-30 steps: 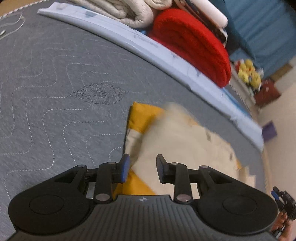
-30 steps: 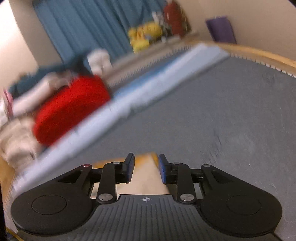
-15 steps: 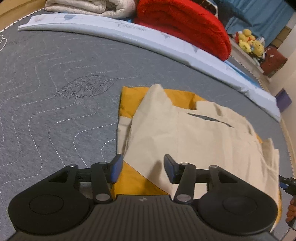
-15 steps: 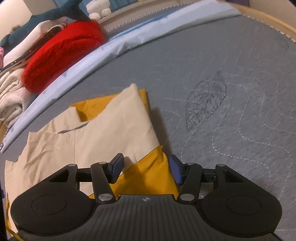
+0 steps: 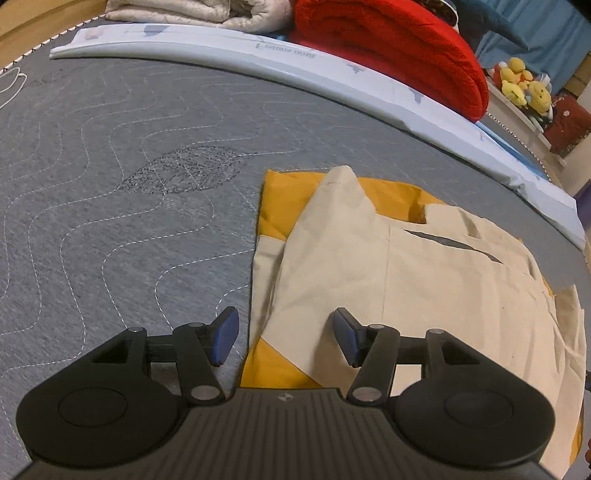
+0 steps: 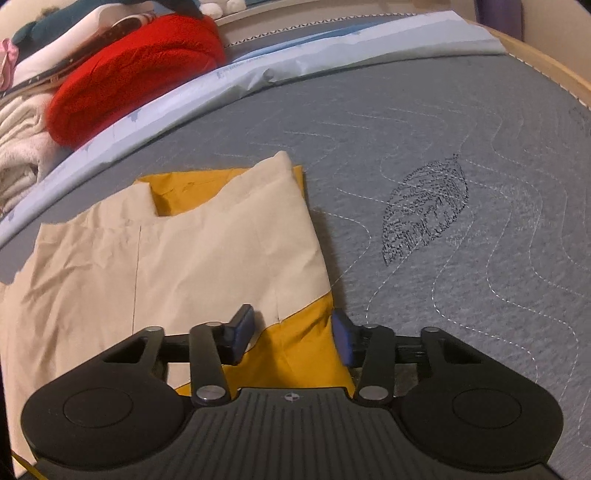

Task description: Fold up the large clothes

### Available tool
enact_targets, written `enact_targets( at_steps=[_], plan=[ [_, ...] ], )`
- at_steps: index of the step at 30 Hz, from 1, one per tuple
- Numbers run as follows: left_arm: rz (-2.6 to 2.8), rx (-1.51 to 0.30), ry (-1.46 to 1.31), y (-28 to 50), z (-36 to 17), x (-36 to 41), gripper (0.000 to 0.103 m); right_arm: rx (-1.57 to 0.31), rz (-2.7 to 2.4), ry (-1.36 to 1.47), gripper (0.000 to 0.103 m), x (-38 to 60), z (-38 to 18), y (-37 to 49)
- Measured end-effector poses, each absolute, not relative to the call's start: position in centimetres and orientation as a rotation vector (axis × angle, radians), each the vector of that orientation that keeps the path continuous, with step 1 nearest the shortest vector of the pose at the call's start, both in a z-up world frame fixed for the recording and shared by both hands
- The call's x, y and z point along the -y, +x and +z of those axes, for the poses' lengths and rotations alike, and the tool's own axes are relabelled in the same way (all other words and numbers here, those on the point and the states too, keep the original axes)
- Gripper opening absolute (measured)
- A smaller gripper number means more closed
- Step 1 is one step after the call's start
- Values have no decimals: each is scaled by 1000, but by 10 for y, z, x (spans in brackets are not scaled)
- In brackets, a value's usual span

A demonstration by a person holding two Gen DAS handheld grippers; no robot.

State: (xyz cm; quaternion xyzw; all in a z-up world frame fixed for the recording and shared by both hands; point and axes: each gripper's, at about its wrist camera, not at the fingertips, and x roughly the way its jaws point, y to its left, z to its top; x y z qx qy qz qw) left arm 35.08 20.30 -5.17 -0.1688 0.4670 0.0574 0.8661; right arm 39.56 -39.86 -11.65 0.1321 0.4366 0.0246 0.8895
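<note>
A cream and mustard-yellow garment (image 5: 399, 273) lies folded flat on the grey quilted bed cover (image 5: 110, 206). It also shows in the right wrist view (image 6: 184, 251). My left gripper (image 5: 284, 339) is open and empty, hovering over the garment's near left edge. My right gripper (image 6: 291, 338) is open and empty over the garment's near right yellow corner (image 6: 299, 350). Neither gripper holds cloth.
A pale blue folded sheet (image 5: 258, 55) runs along the far side of the bed. Behind it lie a red blanket (image 5: 388, 48) and a cream blanket (image 5: 177, 14). Yellow plush toys (image 5: 524, 85) sit on a shelf at the right. A wooden bed edge (image 6: 546, 66) shows at the far right.
Both grippers have opened wider and tilted down toward the garment. The garment's top fold, blurred in motion a second ago, now lies flat and still.
</note>
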Motion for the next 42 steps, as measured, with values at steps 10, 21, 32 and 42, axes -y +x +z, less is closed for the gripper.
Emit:
enact_targets(
  at_steps=[10, 21, 32, 42],
  plan=[
    [115, -987, -349, 355, -55, -199, 62, -898, -17, 256, 57, 408, -113, 395],
    [93, -950, -275, 355, -43, -194, 3, -867, 50, 124, 7, 389, -93, 394],
    [108, -573, -405, 340, 22, -223, 1, -390, 32, 317, 2, 399, -6, 386],
    [61, -773, -339, 359, -3, -205, 41, -723, -52, 278, 55, 397, -61, 418]
  ],
)
